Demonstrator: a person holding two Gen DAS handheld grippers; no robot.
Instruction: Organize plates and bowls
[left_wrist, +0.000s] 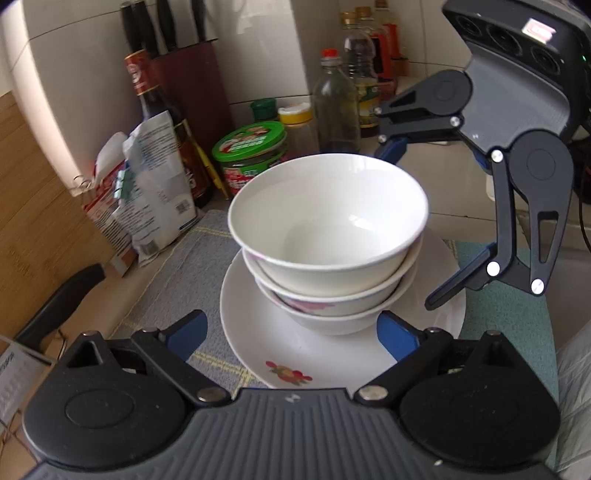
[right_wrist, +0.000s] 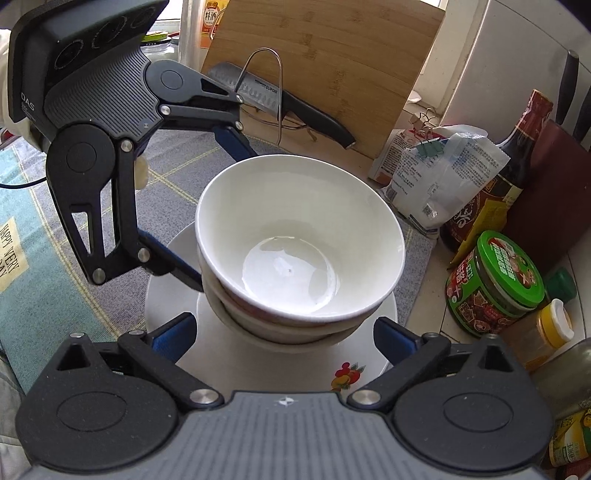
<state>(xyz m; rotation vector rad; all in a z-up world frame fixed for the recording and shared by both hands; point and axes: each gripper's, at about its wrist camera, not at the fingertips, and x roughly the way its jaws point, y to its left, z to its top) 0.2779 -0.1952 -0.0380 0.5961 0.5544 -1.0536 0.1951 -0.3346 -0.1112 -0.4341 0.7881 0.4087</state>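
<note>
Three white bowls (left_wrist: 328, 221) (right_wrist: 299, 236) are nested in a stack on a white plate (left_wrist: 258, 332) (right_wrist: 173, 295) with a fruit print. The plate lies on a grey checked mat (left_wrist: 184, 266). My left gripper (left_wrist: 291, 319) (right_wrist: 227, 221) is open, with a blue pad on either side of the stack's base and none pressing on it. My right gripper (right_wrist: 284, 328) (left_wrist: 417, 221) faces it from the other side, also open, its fingers standing apart from the bowls. The bowls are empty.
A bamboo cutting board (right_wrist: 332, 55) and a knife (right_wrist: 280, 99) on a wire rack stand behind the mat. Clipped bags (left_wrist: 147, 192), a dark sauce bottle (left_wrist: 155, 103), a green-lidded jar (left_wrist: 251, 151), other bottles (left_wrist: 336, 103) and a knife block (left_wrist: 184, 74) crowd the wall side. A teal cloth (right_wrist: 33, 229) adjoins the mat.
</note>
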